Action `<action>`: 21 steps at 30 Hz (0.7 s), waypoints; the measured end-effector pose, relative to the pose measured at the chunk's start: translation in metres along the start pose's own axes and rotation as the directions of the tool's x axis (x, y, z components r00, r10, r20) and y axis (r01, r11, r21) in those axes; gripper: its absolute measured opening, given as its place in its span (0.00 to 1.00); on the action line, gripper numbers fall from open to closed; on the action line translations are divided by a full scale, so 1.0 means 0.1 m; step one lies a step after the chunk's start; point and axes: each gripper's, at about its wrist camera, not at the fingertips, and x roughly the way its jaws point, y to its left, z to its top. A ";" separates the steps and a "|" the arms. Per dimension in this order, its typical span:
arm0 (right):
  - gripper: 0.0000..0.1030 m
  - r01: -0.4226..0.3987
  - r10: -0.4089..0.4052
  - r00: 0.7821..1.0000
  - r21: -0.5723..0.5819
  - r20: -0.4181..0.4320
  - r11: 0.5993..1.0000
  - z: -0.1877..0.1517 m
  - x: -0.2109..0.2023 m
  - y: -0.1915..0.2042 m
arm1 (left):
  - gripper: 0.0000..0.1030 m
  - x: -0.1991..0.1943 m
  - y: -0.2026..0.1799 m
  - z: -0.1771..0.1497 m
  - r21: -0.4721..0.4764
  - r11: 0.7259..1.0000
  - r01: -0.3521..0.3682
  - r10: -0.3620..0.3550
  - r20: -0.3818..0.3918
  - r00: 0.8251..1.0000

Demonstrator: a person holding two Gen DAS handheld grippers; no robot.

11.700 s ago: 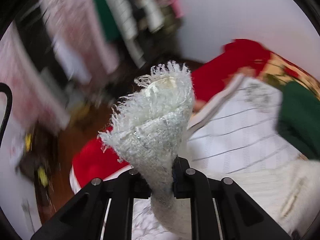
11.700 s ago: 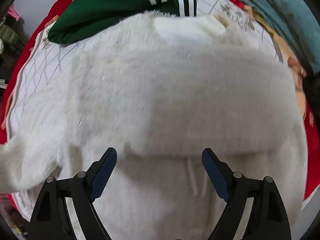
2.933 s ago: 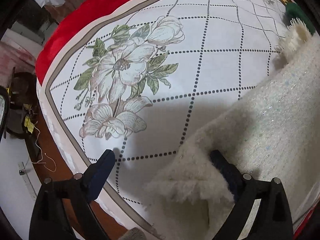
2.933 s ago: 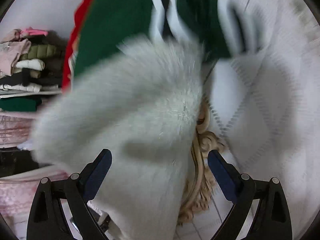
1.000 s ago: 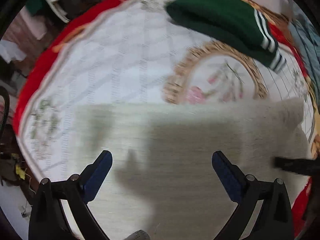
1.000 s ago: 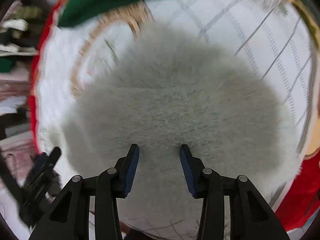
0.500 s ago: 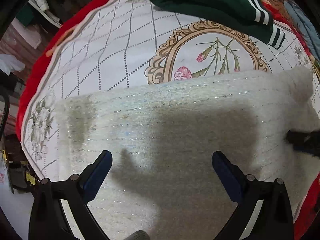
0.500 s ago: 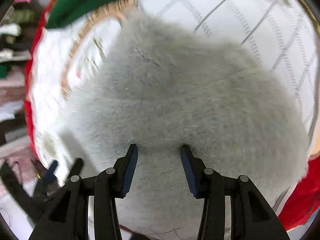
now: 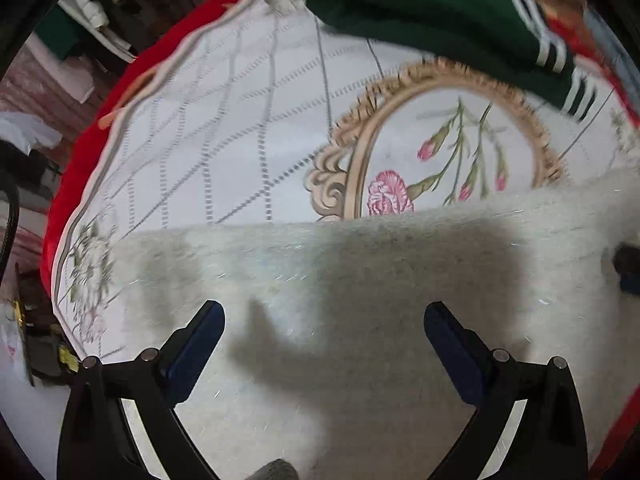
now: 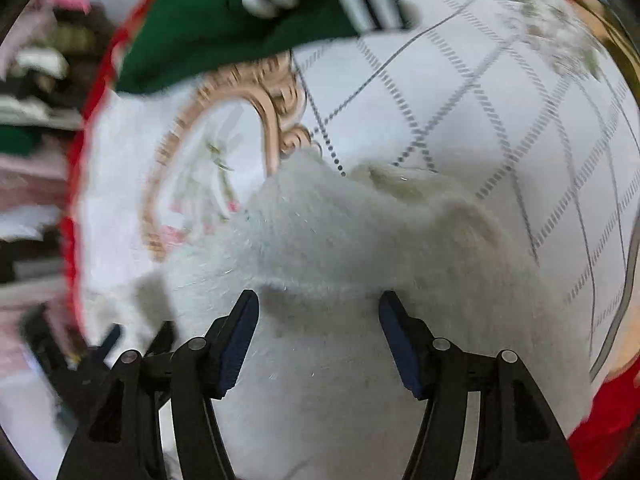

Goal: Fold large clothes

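A fluffy white garment (image 9: 360,280) lies folded flat on the patterned bed cover (image 9: 240,140); it also shows in the right wrist view (image 10: 360,248) with a raised fold at its far edge. My left gripper (image 9: 324,344) is open and empty just above the garment. My right gripper (image 10: 318,332) is open over the garment, holding nothing; its tip shows at the right edge of the left wrist view (image 9: 628,264). The left gripper shows at the lower left of the right wrist view (image 10: 112,348).
A folded green garment with white stripes (image 9: 432,20) lies at the far side of the bed, also in the right wrist view (image 10: 224,20). The bed cover's red border (image 9: 92,120) marks the left edge. Stacked clothes (image 9: 100,4) stand beyond it.
The right gripper has opened wider and let go of the white garment's edge, which now lies on the bed. The left gripper stays open and has shifted slightly closer.
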 end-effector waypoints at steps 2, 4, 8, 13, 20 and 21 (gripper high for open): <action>0.74 -0.036 0.033 0.999 0.072 0.033 0.997 -0.22 -0.26 -0.24 | 1.00 -0.14 0.05 -0.08 -0.012 1.000 0.015 -0.015 -0.001 1.000; 0.74 -0.063 0.058 0.998 0.145 0.039 0.987 -0.45 -0.39 -0.47 | 1.00 -0.22 0.10 -0.17 -0.017 1.000 0.004 -0.004 -0.006 1.000; 0.74 -0.060 0.060 0.998 0.266 0.007 0.962 -1.03 -0.52 -0.82 | 0.98 -0.24 0.58 -0.18 -0.122 0.990 -0.067 0.068 0.006 0.998; 0.74 -0.058 0.059 0.998 0.315 0.005 0.947 -1.33 -0.50 -0.97 | 0.97 -0.07 1.31 -0.11 -0.320 0.947 0.019 -0.024 -0.012 1.000; 0.75 -0.022 0.022 1.000 0.272 0.001 0.962 -1.20 -0.23 -0.71 | 0.60 0.55 1.21 0.08 -0.299 0.944 0.139 -0.179 -0.112 0.978; 0.75 -0.004 0.005 1.000 0.270 -0.002 0.963 -1.18 -0.21 -0.68 | 0.22 0.60 1.17 0.10 -0.278 0.953 0.123 -0.157 -0.105 0.982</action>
